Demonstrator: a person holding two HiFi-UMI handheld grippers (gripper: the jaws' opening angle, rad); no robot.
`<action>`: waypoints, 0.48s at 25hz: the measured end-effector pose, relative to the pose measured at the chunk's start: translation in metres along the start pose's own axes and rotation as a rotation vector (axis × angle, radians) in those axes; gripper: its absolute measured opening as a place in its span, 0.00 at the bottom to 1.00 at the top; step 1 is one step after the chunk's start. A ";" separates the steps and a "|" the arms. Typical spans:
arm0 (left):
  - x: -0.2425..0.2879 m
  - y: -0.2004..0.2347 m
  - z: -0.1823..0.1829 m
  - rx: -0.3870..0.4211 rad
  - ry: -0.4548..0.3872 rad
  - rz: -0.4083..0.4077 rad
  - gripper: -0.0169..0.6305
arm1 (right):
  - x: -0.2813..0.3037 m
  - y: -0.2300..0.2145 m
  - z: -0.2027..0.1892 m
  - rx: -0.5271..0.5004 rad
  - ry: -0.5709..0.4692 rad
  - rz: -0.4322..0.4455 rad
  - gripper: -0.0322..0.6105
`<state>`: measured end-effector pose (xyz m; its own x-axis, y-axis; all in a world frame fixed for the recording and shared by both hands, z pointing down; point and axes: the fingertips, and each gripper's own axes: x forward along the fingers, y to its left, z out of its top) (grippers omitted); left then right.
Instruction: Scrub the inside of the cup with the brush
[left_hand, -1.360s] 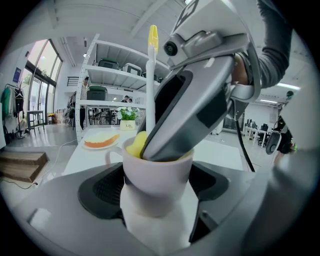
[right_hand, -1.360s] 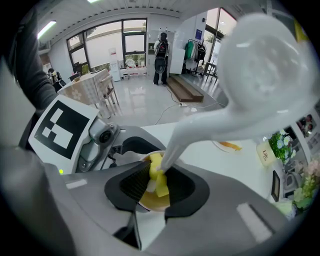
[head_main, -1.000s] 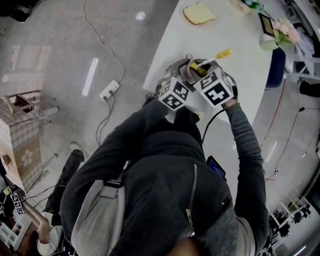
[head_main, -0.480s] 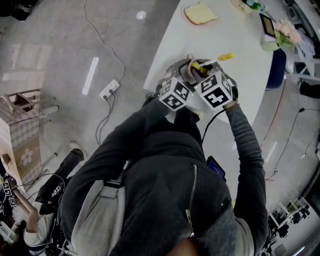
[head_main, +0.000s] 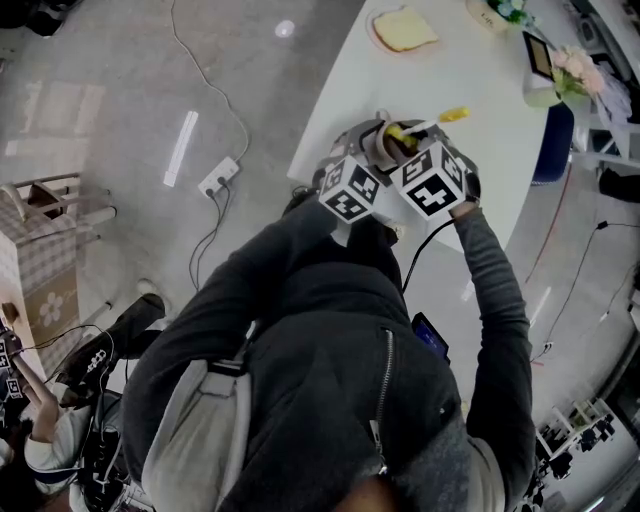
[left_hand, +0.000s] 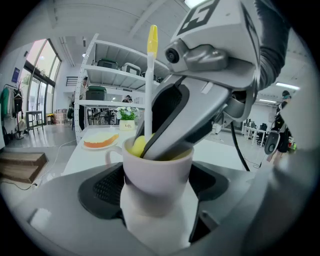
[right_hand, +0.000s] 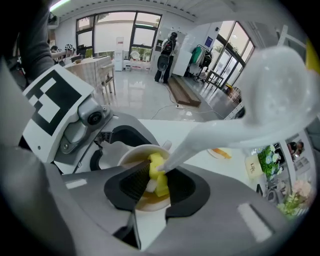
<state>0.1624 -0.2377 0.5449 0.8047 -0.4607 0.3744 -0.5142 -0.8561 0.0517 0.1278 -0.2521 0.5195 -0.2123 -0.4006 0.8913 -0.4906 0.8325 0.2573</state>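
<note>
A white cup (left_hand: 160, 165) with a handle on its left sits clamped between the jaws of my left gripper (left_hand: 159, 200). From above, the cup (head_main: 383, 143) is at the near edge of the white table (head_main: 480, 120). My right gripper (right_hand: 159, 187) is shut on the white handle of the brush (right_hand: 210, 132). The brush's yellow sponge head (right_hand: 156, 167) is down inside the cup (right_hand: 131, 156). In the left gripper view the brush handle (left_hand: 148, 80) rises straight up, ending in a yellow tip, and the right gripper's fingers (left_hand: 170, 135) dip into the cup.
A plate with a slice of toast (head_main: 398, 28) lies at the table's far side. A small flower pot (head_main: 560, 70) stands at the right edge. A power strip with cable (head_main: 218, 180) lies on the floor to the left. Another person (head_main: 60, 420) sits at lower left.
The brush handle's yellow tip has shifted slightly to the right while both grippers kept their hold. The person at the lower left has moved.
</note>
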 end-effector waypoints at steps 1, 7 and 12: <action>0.000 0.000 0.000 0.001 0.000 0.000 0.66 | 0.000 0.000 -0.001 -0.012 0.012 -0.003 0.21; 0.001 -0.001 -0.001 0.005 0.002 -0.001 0.66 | -0.001 0.001 -0.009 -0.068 0.085 0.005 0.21; 0.002 -0.001 -0.001 0.007 0.000 -0.001 0.66 | 0.000 0.003 -0.012 -0.091 0.145 0.041 0.21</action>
<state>0.1640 -0.2379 0.5461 0.8052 -0.4602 0.3739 -0.5115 -0.8581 0.0453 0.1370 -0.2453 0.5248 -0.1036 -0.3120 0.9444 -0.4039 0.8809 0.2467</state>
